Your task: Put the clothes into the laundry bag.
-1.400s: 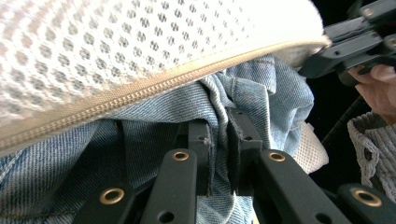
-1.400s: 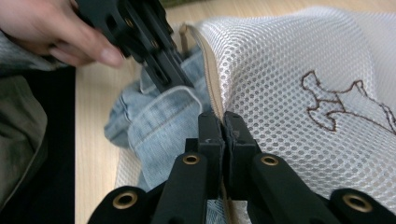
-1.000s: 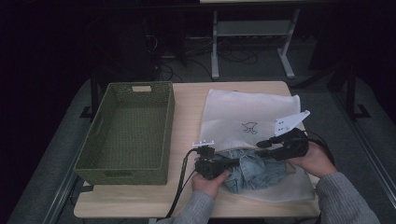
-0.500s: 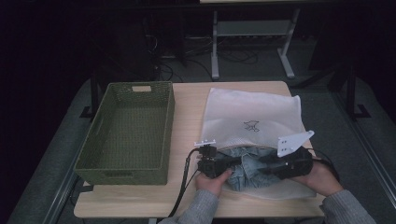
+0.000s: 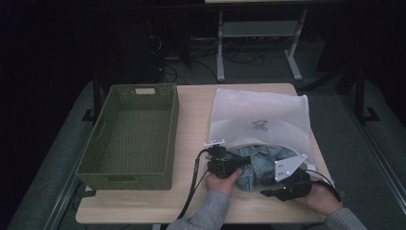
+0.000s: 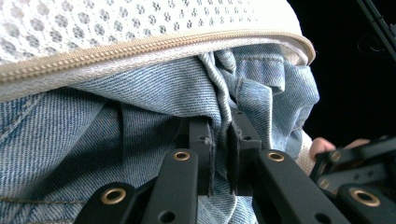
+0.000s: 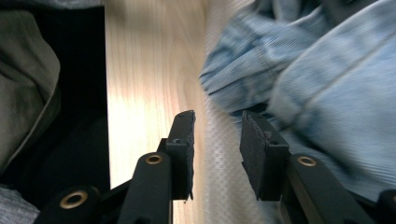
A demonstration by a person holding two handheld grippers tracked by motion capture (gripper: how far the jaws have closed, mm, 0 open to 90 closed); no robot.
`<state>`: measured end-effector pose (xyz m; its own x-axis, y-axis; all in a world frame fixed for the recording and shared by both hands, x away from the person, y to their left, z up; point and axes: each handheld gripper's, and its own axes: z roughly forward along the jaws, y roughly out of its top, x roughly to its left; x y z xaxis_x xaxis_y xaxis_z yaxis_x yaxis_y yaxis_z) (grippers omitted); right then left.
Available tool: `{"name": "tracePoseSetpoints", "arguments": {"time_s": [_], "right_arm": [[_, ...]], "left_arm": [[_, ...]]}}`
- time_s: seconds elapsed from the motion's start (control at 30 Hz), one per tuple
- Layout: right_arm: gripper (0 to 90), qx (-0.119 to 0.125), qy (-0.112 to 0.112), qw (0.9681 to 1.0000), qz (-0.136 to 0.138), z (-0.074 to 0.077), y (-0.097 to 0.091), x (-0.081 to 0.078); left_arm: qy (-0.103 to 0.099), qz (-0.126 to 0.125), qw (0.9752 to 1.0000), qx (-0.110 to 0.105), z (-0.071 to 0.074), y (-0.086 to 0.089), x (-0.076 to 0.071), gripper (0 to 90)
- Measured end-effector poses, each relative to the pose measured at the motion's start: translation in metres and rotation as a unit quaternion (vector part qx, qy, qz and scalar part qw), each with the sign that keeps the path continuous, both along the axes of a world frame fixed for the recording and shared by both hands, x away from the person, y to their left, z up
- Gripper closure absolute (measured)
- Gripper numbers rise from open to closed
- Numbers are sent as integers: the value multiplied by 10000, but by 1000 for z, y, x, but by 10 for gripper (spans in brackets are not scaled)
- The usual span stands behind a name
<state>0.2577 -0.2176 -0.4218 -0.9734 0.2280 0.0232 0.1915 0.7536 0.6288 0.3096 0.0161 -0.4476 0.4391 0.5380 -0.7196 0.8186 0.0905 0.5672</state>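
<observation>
Near the table's [image 5: 191, 120] front edge, right of centre, denim garment [image 5: 258, 165] lies half inside the white mesh bag [image 5: 261, 112]; left gripper [image 6: 219, 154] clamps a denim fold, right gripper [image 7: 217, 140], jaws just closing, straddles the bag's edge without pinching it.

My left gripper [image 6: 219, 156] pinches a fold of the blue denim garment [image 6: 140, 116], jaws nearly together on the cloth. The white mesh bag [image 6: 93, 28] lies over the denim, its beige zipper [image 6: 140, 49] running across. At right, my other gripper [image 6: 359, 172] sits near.
</observation>
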Motion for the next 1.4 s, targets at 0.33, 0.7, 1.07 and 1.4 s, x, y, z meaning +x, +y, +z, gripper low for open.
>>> {"name": "tracePoseSetpoints", "arguments": {"time_s": [0.33,0.7,1.07,1.4], "right_arm": [[697,-507,22,9987,93,-26,16,2],[885,-549,-4,9985,68,-32,17,4],[897,-567,302,9968,473,-31,7,-13],[894,-563,710,9936,675,-30,-13,-30]], "left_arm": [[-11,20,10000,56,2,-3,2,823],[-36,58,9999,85,4,-3,3,827],[-139,241,9996,58,6,1,6,833],[-189,261,9995,60,7,0,4,834]]}}
